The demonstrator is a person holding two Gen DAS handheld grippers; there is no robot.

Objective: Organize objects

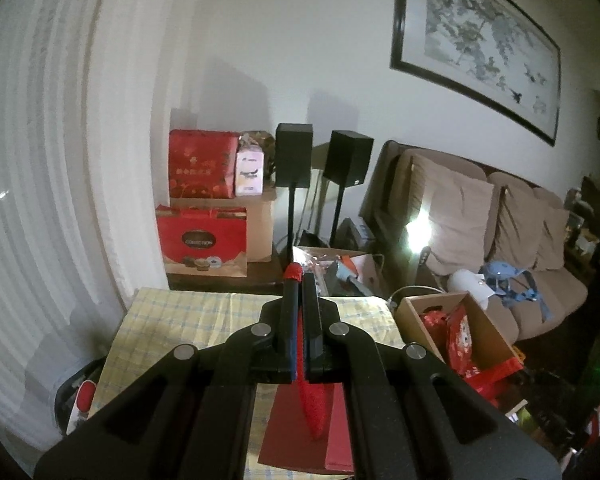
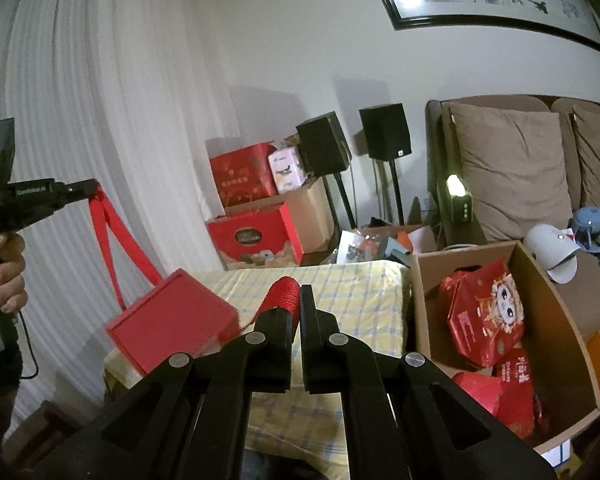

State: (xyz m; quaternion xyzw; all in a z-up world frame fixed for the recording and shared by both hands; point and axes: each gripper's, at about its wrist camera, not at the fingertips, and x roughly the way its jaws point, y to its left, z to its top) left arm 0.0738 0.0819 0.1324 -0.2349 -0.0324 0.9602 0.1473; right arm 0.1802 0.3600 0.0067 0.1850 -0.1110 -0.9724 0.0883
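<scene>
Between the left gripper's point(image 1: 299, 280) two black fingers, at centre frame in the left wrist view, a red strap point(image 1: 314, 404) is pinched tight and runs down toward the bottom of the picture. Below it hangs the red box point(image 1: 300, 436), its flat top showing just under the jaws, over the yellow checked cloth point(image 1: 188, 320) of the table.

Over to the right wrist view: the left gripper point(image 2: 94, 186) shows at the left edge, and from its tip the red strap point(image 2: 112, 236) drops in a loop to the red box point(image 2: 168, 320), which hangs tilted at lower left of centre, over the near corner of the checked cloth point(image 2: 356, 292). The right gripper point(image 2: 296, 296) is clamped too, its fingers nearly together on the second red strap point(image 2: 280, 290), a ribbed red band that bulges above the left finger.

Outward now: at the right of the frame sits an open cardboard box point(image 2: 540, 280) with red packets inside, beside the table. Behind it, a brown sofa point(image 2: 516, 168) with cushions. Two black speakers point(image 2: 384, 132) stand on poles against the far wall, next to stacked red gift bags point(image 2: 256, 236).
</scene>
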